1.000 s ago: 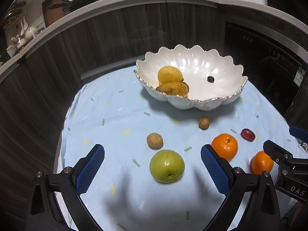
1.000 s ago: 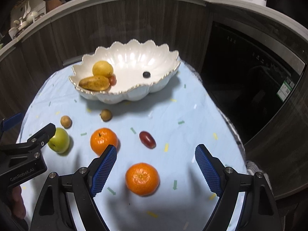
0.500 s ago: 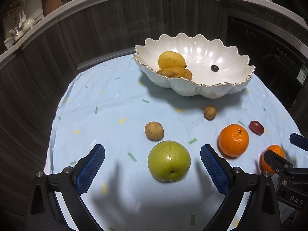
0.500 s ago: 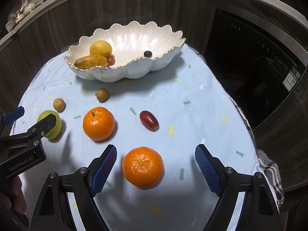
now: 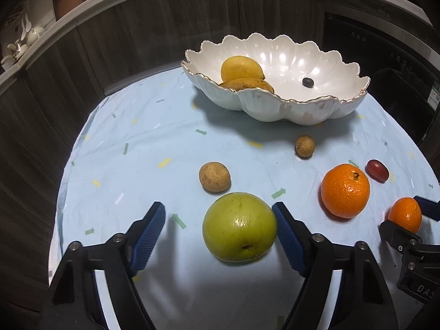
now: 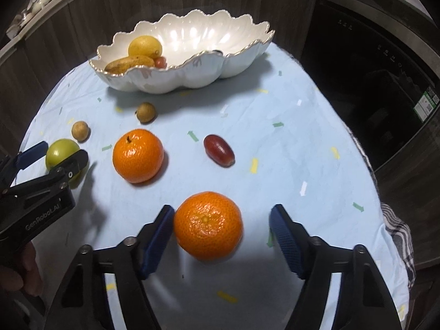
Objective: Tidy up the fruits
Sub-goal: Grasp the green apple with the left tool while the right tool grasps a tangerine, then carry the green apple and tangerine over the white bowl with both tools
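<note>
A white scalloped bowl (image 5: 288, 107) (image 6: 176, 79) at the back of the table holds a yellow lemon (image 5: 242, 68), a brownish fruit and a dark grape (image 5: 308, 82). My left gripper (image 5: 220, 221) is open around a green apple (image 5: 239, 227); its right pad touches the apple. My right gripper (image 6: 222, 224) is open around a near orange (image 6: 208, 225), left pad against it. A second orange (image 6: 137, 155) (image 5: 345, 191), a red grape (image 6: 219, 150), and two small brown fruits (image 5: 214, 176) (image 5: 304, 145) lie on the cloth.
The round table has a light blue cloth (image 5: 143, 148) with small coloured marks. Dark wooden cabinets (image 5: 123, 49) curve behind it, and a dark appliance (image 6: 371, 68) stands to the right. A checked cloth (image 6: 398, 236) hangs at the right edge.
Both grippers have moved forward and down. The apple now sits between the left fingers and the near orange between the right fingers. No fruit has moved.
</note>
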`<state>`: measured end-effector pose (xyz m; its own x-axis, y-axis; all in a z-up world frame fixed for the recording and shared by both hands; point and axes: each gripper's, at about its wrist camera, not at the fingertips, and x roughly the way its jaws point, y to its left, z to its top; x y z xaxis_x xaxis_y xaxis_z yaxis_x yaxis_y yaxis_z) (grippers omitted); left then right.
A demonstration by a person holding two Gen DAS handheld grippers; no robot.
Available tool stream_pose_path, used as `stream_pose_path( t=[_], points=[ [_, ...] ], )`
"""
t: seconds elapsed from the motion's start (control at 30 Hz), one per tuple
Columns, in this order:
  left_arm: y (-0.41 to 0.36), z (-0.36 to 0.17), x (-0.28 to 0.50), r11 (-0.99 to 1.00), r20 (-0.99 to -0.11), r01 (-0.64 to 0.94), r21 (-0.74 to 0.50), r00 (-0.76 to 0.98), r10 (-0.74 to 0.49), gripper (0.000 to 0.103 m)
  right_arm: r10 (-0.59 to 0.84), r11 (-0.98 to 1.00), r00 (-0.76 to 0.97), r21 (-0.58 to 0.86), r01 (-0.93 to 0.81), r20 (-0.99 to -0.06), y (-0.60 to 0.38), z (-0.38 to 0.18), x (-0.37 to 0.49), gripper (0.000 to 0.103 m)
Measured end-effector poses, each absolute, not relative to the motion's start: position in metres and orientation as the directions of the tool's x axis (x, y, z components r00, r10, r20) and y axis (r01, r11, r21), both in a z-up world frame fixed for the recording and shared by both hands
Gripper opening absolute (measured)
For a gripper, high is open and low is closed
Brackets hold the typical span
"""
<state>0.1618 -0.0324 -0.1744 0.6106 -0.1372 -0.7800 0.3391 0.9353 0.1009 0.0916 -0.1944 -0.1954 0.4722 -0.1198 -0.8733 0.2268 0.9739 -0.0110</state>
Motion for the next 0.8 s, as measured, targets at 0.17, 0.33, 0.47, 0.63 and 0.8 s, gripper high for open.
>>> stream_pose_path(
  t=[0.17,0.33,0.47,0.63,0.8],
  points=[
    [-0.0335,-0.1786,0.1616,0.934,-0.785,0.348,0.082,0.599,-0.154,0.069,-0.08,0.982,0.482,0.015,0.19,-0.872,-0.189,-0.1952,0.091,0.047],
    [-0.0362,-0.1797,0.1583,0.927,-0.782,0.369,0.064,0.595,-0.183,0.056,-0.072,0.982,0.487,0.024,0.188,-0.87,-0.1896,-0.1948,0.0911,0.045],
    [-0.04,-0.1793,0.1558,0.922,-0.78,0.38,0.068,0.597,-0.188,0.048,-0.067,0.982,0.487,0.029,0.188,-0.871,-0.1904,-0.1946,0.0916,0.044],
    [-0.0381,-0.1781,0.1546,0.927,-0.777,0.371,0.057,0.599,-0.192,0.048,-0.062,0.981,0.487,0.035,0.189,-0.871,-0.191,-0.194,0.0911,0.044],
    [-0.0349,-0.1773,0.1534,0.931,-0.777,0.36,0.055,0.601,-0.187,0.048,-0.063,0.981,0.49,0.035,0.19,-0.87,-0.1911,-0.1932,0.0907,0.043]
  ],
)
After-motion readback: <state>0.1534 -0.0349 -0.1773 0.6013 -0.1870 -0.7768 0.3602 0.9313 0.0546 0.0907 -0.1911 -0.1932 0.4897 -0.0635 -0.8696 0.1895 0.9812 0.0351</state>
